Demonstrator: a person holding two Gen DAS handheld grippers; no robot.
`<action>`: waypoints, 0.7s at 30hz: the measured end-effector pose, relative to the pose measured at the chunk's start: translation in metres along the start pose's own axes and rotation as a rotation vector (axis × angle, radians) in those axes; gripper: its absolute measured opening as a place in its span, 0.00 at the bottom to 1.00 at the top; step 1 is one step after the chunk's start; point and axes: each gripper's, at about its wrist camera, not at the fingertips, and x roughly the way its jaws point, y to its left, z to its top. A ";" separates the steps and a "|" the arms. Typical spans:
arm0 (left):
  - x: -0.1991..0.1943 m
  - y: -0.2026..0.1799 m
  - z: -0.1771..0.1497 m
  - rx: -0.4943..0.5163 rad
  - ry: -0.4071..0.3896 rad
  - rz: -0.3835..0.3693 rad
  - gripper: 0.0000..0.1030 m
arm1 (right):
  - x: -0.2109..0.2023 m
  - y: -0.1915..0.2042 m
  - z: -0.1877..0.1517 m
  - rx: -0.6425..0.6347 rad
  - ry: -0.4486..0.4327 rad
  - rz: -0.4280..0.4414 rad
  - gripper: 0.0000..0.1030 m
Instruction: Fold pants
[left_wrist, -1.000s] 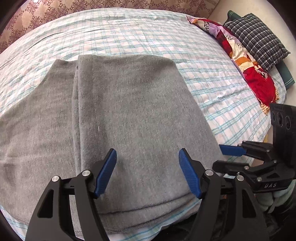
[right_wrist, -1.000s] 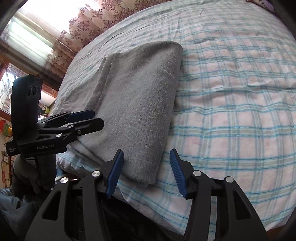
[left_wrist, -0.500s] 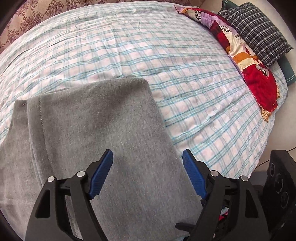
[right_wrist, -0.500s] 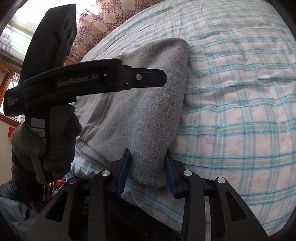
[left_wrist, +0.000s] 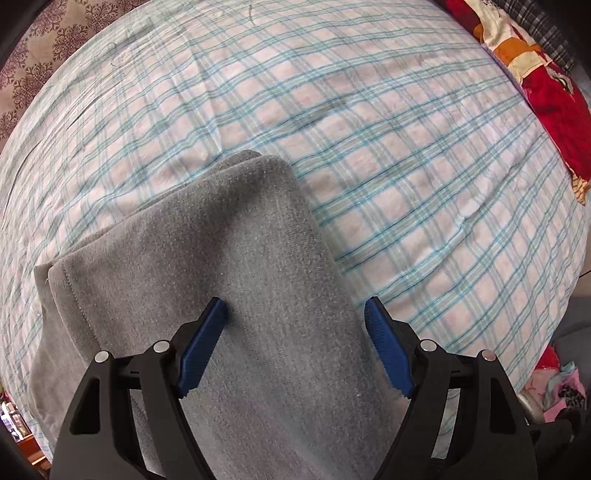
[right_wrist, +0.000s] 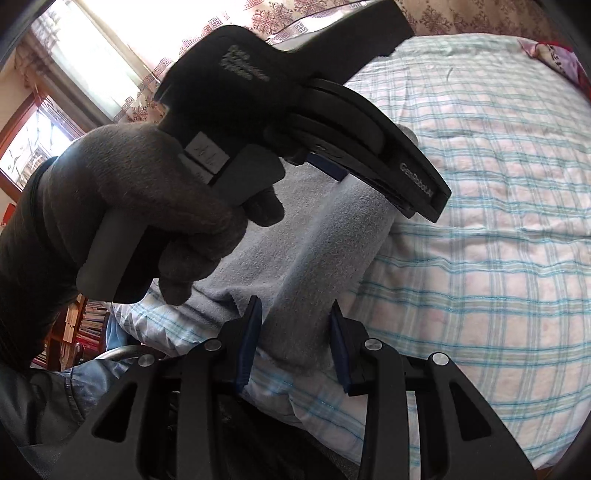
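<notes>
The grey pants (left_wrist: 258, 277) lie folded into a thick stack on the plaid bed sheet (left_wrist: 406, 147). My left gripper (left_wrist: 295, 310) points straight down over the stack's far right part. It is open: one pad is on the cloth and the other hangs past the cloth's right edge. In the right wrist view my right gripper (right_wrist: 295, 314) is shut on the near end of the pants (right_wrist: 314, 251), and the fabric bulges between its pads. A gloved hand (right_wrist: 147, 206) holds the left gripper's handle and hides the far part of the pants there.
A red patterned quilt (left_wrist: 554, 96) and a dark checked pillow (left_wrist: 546, 22) lie along the bed's right side. A patterned curtain (left_wrist: 44, 48) hangs behind the bed. A bright window (right_wrist: 92, 55) and bookshelves (right_wrist: 74, 325) are at the left. The bed's near edge is just below my right gripper.
My right gripper closed on the near end of the pants and lifted it slightly. My left gripper slid along the stack toward its far right corner and swung in front of the right camera.
</notes>
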 end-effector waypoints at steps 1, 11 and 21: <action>0.001 -0.001 0.001 0.009 0.006 0.009 0.77 | 0.000 0.004 0.000 -0.005 -0.002 -0.001 0.34; -0.011 0.015 -0.004 -0.008 -0.047 -0.004 0.34 | -0.010 0.011 -0.011 -0.021 -0.024 0.007 0.34; -0.059 0.069 -0.019 -0.132 -0.159 -0.193 0.21 | -0.021 0.039 0.009 -0.128 -0.094 0.031 0.33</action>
